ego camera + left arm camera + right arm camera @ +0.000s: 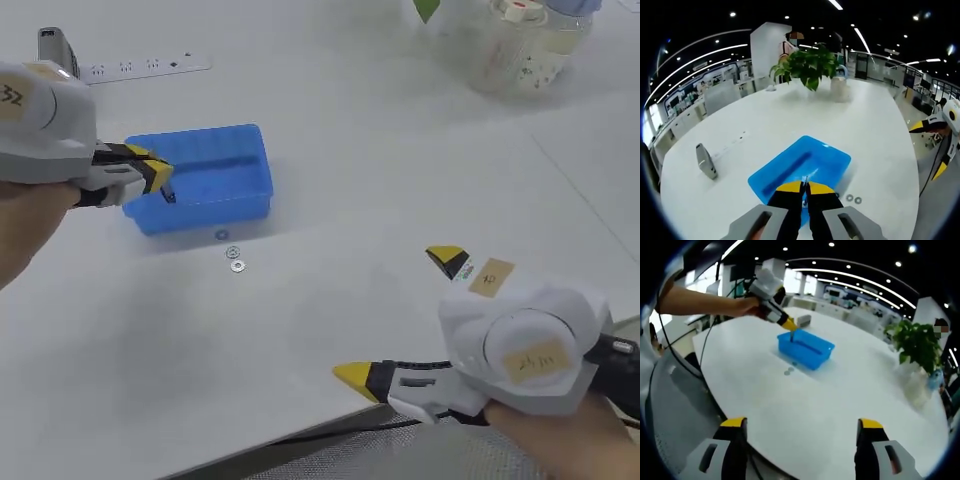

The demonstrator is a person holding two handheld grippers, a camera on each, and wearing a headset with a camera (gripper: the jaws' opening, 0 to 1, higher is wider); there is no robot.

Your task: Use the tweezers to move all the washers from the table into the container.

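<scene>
A blue container (205, 185) (812, 162) (807, 347) stands on the white table. My left gripper (155, 172) (805, 186) is shut on thin tweezers (168, 194) (804, 180), whose tips hang over the container's left part; whether they hold a washer is too small to tell. Two metal washers (235, 259) (854, 199) (790, 370) lie on the table just in front of the container, with a third bluish ring (221, 235) close to its wall. My right gripper (400, 316) (801, 425) is open with nothing between its jaws, near the table's front edge.
A white power strip (140, 68) and a grey block (55, 45) lie at the back left. A clear plastic jar (520, 45) stands at the back right. A potted plant (807, 65) stands far across the table. The table's front edge (300, 430) runs beside my right gripper.
</scene>
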